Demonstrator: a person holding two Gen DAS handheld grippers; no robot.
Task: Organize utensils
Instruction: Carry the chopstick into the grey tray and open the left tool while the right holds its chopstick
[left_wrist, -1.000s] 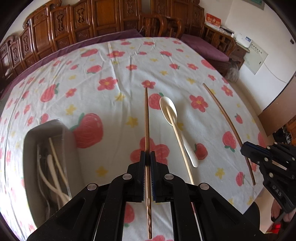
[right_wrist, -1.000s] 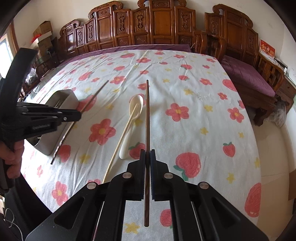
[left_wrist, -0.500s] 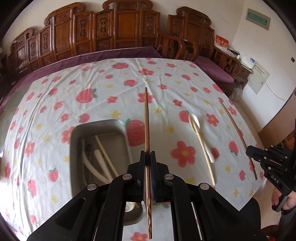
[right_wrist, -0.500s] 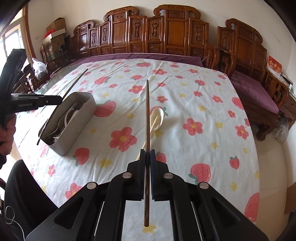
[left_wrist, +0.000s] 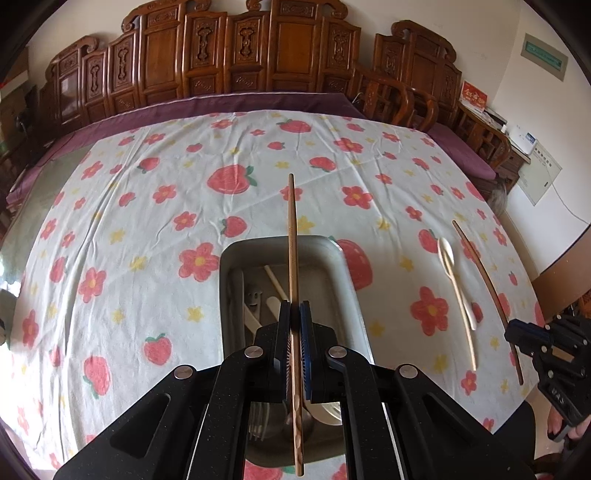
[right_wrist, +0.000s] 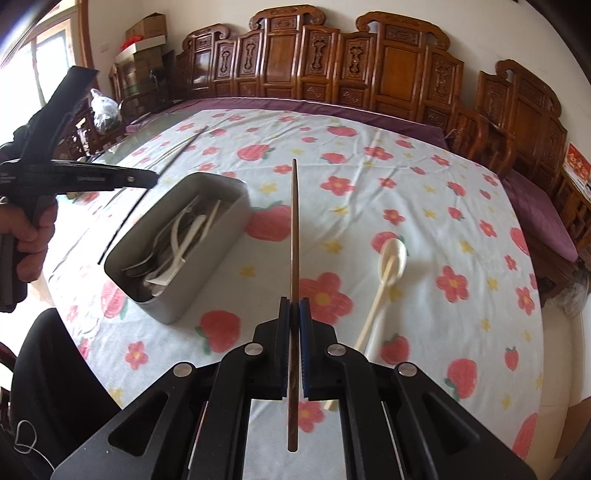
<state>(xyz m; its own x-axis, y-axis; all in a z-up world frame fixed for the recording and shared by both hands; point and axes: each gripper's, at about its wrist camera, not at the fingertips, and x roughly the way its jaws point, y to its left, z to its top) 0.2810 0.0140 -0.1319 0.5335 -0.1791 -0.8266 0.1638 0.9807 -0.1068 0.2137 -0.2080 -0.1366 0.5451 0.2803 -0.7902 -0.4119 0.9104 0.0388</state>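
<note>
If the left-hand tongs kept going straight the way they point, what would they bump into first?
Probably the metal box of cutlery: the left tongs, shut on a brown chopstick, aim down into it. Depth is hard to judge.

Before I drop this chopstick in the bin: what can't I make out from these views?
- Left wrist view: the near end of the metal bin is hidden by the left claw.
- Right wrist view: utensils in the bin overlap and are too small to count.
- Right wrist view: the pale chopstick's near end is behind the right claw.
</note>
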